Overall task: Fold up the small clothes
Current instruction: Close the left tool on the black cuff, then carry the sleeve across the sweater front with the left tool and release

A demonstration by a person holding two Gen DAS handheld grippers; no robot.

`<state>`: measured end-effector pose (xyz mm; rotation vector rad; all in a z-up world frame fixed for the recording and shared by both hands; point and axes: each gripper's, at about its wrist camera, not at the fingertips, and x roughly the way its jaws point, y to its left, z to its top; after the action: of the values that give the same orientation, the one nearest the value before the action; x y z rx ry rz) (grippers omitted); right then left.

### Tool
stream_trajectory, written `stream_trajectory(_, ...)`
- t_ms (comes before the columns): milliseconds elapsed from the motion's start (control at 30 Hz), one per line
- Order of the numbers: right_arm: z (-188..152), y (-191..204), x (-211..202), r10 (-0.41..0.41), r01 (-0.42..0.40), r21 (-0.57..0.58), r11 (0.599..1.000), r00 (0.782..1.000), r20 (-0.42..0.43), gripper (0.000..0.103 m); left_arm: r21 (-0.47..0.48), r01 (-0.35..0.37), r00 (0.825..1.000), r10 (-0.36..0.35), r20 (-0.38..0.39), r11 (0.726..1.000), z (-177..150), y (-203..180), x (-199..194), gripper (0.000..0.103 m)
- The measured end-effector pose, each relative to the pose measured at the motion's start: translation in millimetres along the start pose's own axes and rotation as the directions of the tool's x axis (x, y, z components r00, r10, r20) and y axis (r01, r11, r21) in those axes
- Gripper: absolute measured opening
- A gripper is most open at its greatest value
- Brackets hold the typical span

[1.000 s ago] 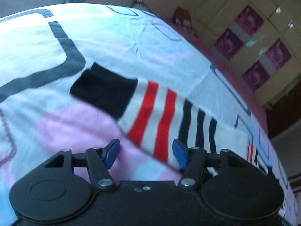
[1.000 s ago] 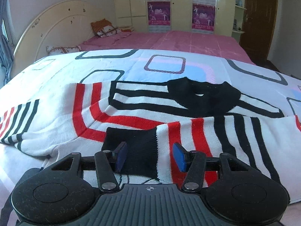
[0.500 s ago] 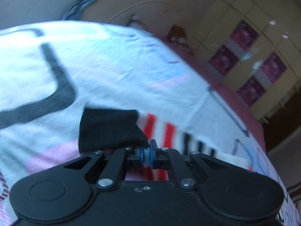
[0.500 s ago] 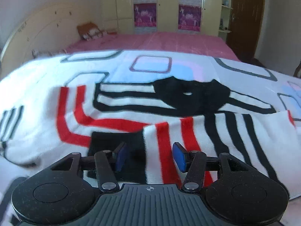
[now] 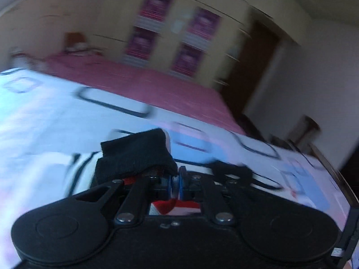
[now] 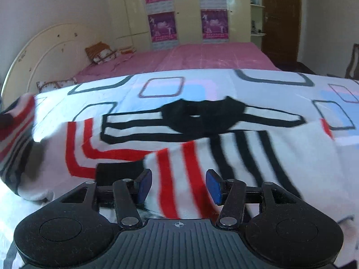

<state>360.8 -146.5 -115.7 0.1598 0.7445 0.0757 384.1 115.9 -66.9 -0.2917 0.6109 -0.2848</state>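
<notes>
Left wrist view: the left gripper (image 5: 175,185) pinches the striped sweater's black cuff (image 5: 134,154), lifted above the patterned bedsheet (image 5: 44,121).

Right wrist view: the right gripper (image 6: 178,186) is spread over the folded sleeve (image 6: 179,174); the sweater (image 6: 139,139) lies flat, collar (image 6: 202,116) pointing toward the wardrobe (image 6: 186,11).

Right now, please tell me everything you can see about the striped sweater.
The striped sweater is knitted, white with red and black stripes and a black collar. It lies spread on the patterned bedsheet. Its right sleeve is folded across the body. The left gripper is shut on the other sleeve's black cuff; the right gripper is open.
</notes>
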Motion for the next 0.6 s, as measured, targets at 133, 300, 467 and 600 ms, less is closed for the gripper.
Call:
stream_trajectory(133,-5,-32,-19,-0.026,0.026,0.040,0.999,1.000,0.012,0.053,0.126,0.104,0.991,-0.092,-0.094,0.987,-24,-65,40,0.006)
stream_trajectory(300,-13,-65,-32,-0.048,0.047,0.086,0.995,0.999,0.009,0.053,0.276,0.143,0.966,-0.073,-0.247,0.950,-73,-116,89,0.013)
stream_trajectory(467,-15,-69,-38,-0.008,0.007,0.078,0.997,1.000,0.013,0.053,0.382,0.087,0.966,0.016,-0.257,0.920,-94,-119,82,0.061)
stream_trajectory(600,-11,-52,-39,0.064,-0.065,0.040,0.997,0.998,0.024,0.053,0.420,-0.011,0.984,0.084,-0.155,0.907,-92,-100,46,0.082)
